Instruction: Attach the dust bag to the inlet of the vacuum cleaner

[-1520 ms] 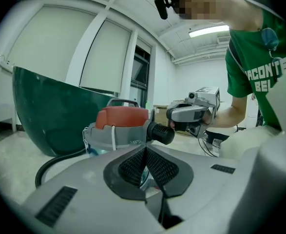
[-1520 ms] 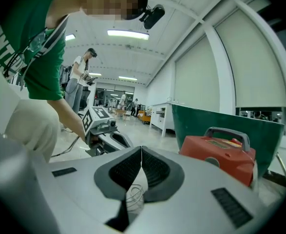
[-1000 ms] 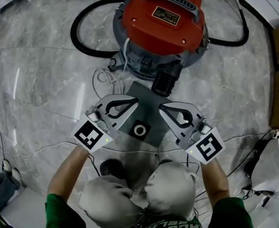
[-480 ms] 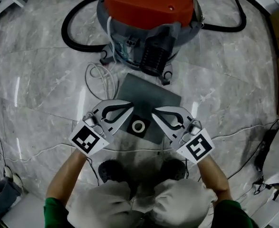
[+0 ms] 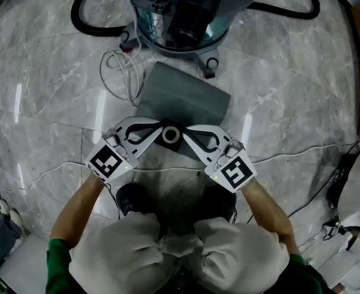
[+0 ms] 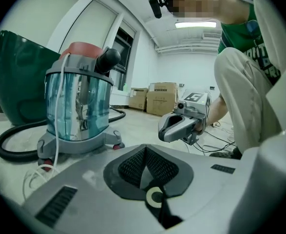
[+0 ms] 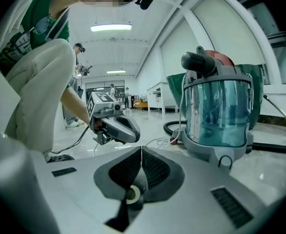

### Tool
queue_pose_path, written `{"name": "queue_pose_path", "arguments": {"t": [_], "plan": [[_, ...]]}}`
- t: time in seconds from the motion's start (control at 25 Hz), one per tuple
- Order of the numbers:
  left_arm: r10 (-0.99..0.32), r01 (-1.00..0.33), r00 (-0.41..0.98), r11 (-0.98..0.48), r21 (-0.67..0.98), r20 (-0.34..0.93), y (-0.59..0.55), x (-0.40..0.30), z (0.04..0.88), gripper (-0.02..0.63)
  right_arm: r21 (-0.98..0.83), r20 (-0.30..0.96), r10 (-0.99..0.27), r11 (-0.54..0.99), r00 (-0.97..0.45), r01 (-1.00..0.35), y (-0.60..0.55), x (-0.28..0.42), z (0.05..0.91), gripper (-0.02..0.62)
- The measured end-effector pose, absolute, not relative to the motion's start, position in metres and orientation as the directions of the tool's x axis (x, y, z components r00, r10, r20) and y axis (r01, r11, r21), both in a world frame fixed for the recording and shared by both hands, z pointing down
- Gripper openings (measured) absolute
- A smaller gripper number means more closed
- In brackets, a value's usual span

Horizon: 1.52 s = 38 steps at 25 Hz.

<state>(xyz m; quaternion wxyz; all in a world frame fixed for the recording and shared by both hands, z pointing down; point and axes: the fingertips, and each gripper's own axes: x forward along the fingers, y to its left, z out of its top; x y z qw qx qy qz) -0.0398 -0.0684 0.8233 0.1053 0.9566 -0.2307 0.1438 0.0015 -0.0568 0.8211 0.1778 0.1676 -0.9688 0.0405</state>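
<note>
Marble floor (image 5: 45, 103) glossy under vacuum cleaner (image 5: 186, 17); cardboard boxes (image 6: 163, 97) beyond.

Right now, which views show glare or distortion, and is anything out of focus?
Head view: white glare streaks lie on the polished marble floor, and the corners are dark. Left gripper view: strong fisheye bending inside a black round border, the ceiling light is blown out, and the vacuum cleaner is sharp. Right gripper view: the same bending and border, with the far background soft.
</note>
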Motion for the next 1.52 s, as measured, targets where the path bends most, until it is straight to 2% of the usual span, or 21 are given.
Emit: {"name": "queue_pose_path", "arguments": {"t": [0.44,0.84,1.0,1.2,1.24,1.36,1.52], "plan": [[-0.333,-0.420,0.841,-0.899,0.125,0.427,-0.029,-0.034,0.890,0.005,-0.059,0.513,-0.207,0.960,-0.833,-0.275,-0.008,-0.011,0.901,0.012],[-0.273,-0.397,0.825,-0.903,0.164,0.495,-0.008,-0.028,0.927,0.005,0.044,0.633,-0.167,0.983,-0.756,-0.181,0.023,-0.014,0.950,0.016],[-0.253,-0.388,0.815,-0.906,0.167,0.521,-0.003,-0.031,0.937,0.005,0.085,0.681,-0.168,0.985,-0.713,-0.151,0.029,-0.013,0.963,0.090],[-0.246,-0.391,0.799,-0.906,0.162,0.549,0.001,-0.036,0.948,0.006,0.182,0.733,-0.207,0.977,-0.648,-0.107,0.032,-0.011,0.978,0.103],[-0.243,-0.390,0.796,-0.906,0.162,0.554,0.002,-0.037,0.950,0.011,0.203,0.742,-0.220,0.974,-0.634,-0.100,0.032,-0.011,0.981,0.104],[-0.226,-0.377,0.789,-0.912,0.160,0.571,0.006,-0.038,0.955,0.084,0.250,0.754,-0.258,0.963,-0.604,-0.099,0.030,-0.010,0.985,0.103],[-0.222,-0.362,0.777,-0.923,0.130,0.589,0.007,-0.041,0.959,0.111,0.289,0.727,-0.314,0.947,-0.610,-0.143,0.022,-0.010,0.973,0.104]]}}
